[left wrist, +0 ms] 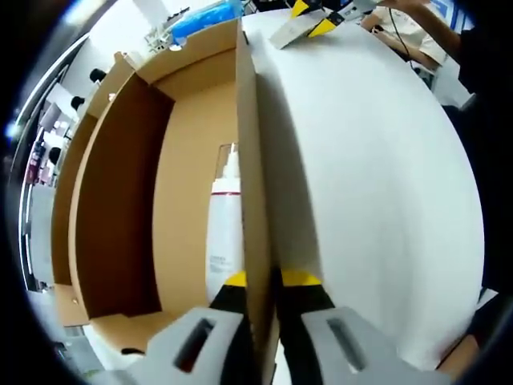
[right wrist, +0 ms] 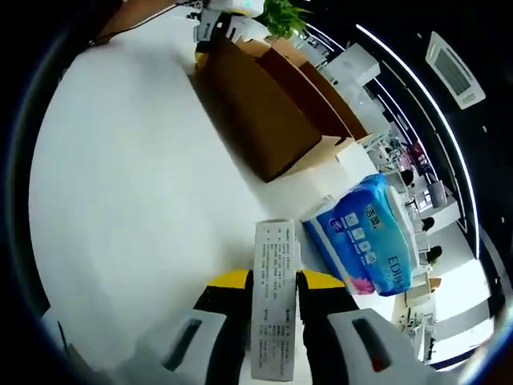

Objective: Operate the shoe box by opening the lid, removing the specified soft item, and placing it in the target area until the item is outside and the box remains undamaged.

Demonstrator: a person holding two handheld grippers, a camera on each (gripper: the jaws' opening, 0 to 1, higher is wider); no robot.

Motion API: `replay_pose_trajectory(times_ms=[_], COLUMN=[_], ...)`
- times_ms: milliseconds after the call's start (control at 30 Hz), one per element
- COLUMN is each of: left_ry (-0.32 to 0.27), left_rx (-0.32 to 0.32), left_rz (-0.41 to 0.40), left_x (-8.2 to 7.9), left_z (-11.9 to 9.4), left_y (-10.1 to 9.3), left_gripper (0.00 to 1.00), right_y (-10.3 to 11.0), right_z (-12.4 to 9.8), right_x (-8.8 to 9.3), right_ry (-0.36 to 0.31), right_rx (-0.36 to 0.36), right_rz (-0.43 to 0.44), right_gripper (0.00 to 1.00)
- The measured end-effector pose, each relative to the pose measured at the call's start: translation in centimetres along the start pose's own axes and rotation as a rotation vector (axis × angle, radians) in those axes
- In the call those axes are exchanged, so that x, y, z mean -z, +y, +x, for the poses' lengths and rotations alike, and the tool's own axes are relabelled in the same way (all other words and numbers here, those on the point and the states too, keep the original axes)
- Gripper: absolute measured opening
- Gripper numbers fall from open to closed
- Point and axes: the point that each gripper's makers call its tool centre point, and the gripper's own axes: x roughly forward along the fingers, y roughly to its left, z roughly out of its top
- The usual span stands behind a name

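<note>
Your left gripper [left wrist: 260, 282] clamped the open shoe box [left wrist: 248, 160] wall; a white bottle [left wrist: 224, 228] lay inside. Your right gripper [right wrist: 274, 282] held a flat white packet [right wrist: 272, 309] over the table [right wrist: 120, 184], beside a blue tissue pack [right wrist: 365, 237].

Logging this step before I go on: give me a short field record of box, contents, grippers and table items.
box: cardboard shoe box, open
left gripper: shut on the box wall
inside box: white bottle lying against that wall
right gripper: shut on a printed white carton
table: blue tissue pack beside the box
</note>
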Motion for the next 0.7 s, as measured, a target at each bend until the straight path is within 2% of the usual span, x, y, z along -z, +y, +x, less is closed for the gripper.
replay_pose_trajectory(times_ms=[367,567,633,700], left_ry=[0.000,0.002,0.001,0.001], left_rx=[0.001,0.001,0.001,0.001], left_rz=[0.000,-0.015,-0.011,-0.012], left_x=[-0.03,0.01,0.00,0.01], left_z=[0.00,0.01,0.01,0.01], left_y=[-0.04,0.02,-0.01,-0.04], left_gripper=[0.04,0.03,0.03,0.03], right_y=[0.83,0.96,1.01,0.84], right_z=[0.50,0.60,0.68,0.67], right_x=[0.30,-0.16,0.06,-0.11], right_ry=[-0.012,-0.080,-0.081,-0.096], right_rx=[-0.049,-0.085,-0.091,-0.099], right_rz=[0.072,0.245,0.291,0.290], right_gripper=[0.32,0.34,0.31,0.31])
